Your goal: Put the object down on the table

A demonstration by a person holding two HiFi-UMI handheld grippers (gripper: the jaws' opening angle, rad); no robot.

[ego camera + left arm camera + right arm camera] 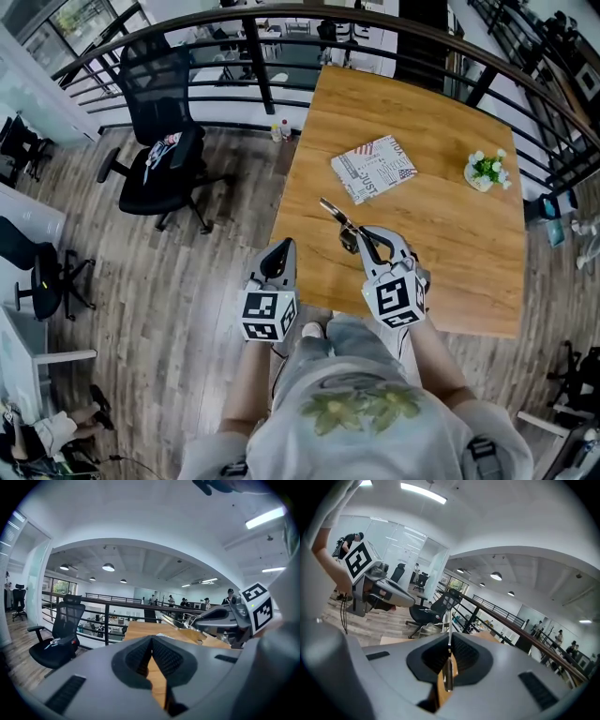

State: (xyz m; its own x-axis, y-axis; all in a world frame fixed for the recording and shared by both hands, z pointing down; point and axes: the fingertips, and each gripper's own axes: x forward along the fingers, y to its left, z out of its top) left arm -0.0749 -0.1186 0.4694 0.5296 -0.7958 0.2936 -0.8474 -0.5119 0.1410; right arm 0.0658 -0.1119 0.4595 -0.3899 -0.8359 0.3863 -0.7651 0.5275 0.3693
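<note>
The task is at its start, with nothing set down yet: the right gripper (359, 240) is clenched on a thin metal utensil (334, 212), probably a table knife, though its handle end is buried in the jaws. In the right gripper view the utensil (449, 658) shows edge-on, pinched between the two dark pads and pointing straight out ahead. In the head view it juts from the jaws toward the upper left, over the lower-left part of the wooden table (450, 253). It appears to be held clear of the wood and not resting on it, though how high cannot be read. The left gripper (279, 255) sits at the table's near-left edge, lower centre of the frame. Its jaws are closed tip to tip on nothing, as the left gripper view (152, 644) shows. Further up the table lie a newsprint-patterned packet (373, 169) and, to the right, a small potted plant (486, 171), both well apart from the utensil, so the wood beneath it looks free. What remains is the whole placement: lowering the utensil to the tabletop, parting the jaws, and drawing the gripper away.
</note>
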